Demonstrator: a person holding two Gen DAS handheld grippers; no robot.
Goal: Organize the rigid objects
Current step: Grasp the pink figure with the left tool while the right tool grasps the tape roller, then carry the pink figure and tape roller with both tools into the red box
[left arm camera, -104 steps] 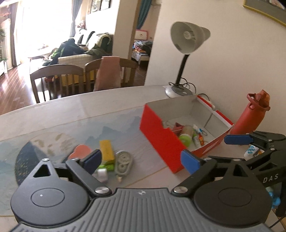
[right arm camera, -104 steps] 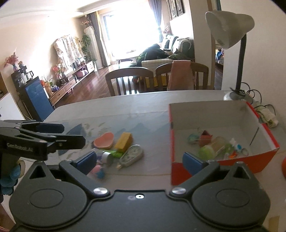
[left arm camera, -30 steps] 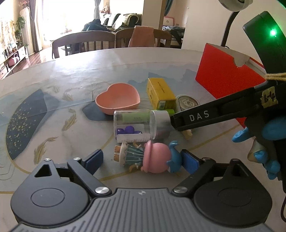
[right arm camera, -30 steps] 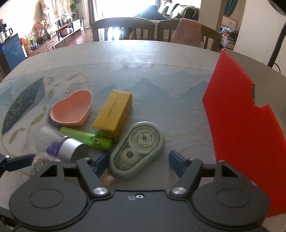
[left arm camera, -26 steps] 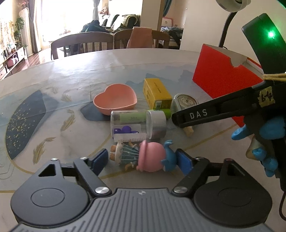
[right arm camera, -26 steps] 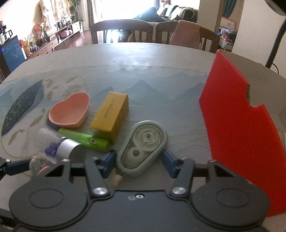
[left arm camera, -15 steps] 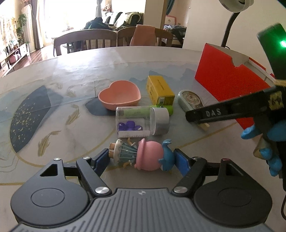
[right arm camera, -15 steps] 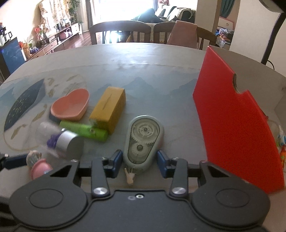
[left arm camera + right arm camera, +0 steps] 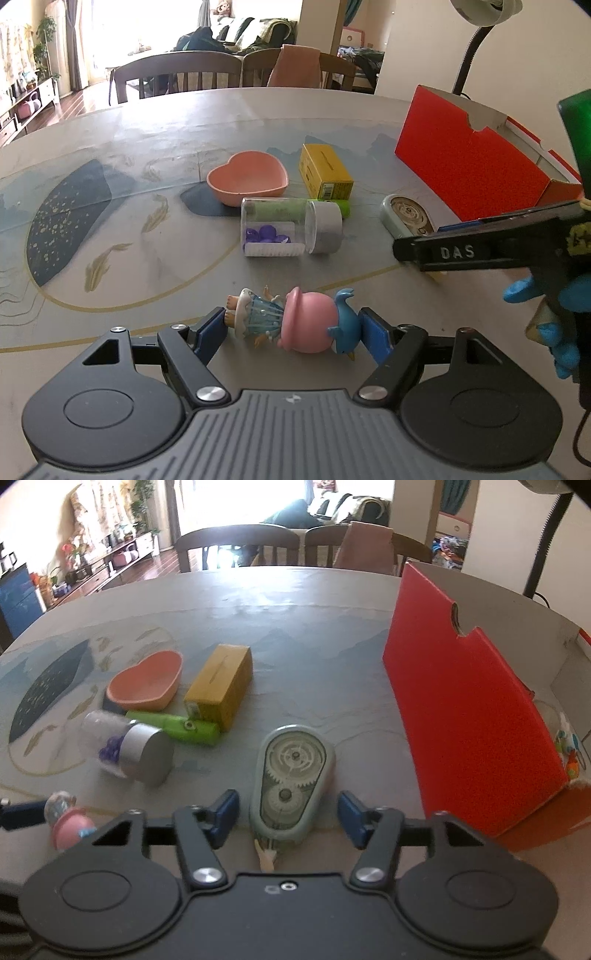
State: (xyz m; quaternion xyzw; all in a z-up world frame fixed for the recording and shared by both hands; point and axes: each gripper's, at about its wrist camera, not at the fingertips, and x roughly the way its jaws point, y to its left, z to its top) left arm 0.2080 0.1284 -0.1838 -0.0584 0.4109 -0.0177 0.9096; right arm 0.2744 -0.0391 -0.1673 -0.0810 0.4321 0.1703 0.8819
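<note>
Left gripper [image 9: 293, 330] jaws seemingly touch the doll [image 9: 295, 321]; right gripper [image 9: 288, 814] jaws gape around the tape dispenser [image 9: 293, 779]

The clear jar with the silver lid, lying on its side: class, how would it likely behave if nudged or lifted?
The clear jar lies on its round side, so a nudge would probably roll it. Its smooth wall may slip between tongs. It holds only a few purple pieces, so it is likely light, and they would shift when lifted.
</note>
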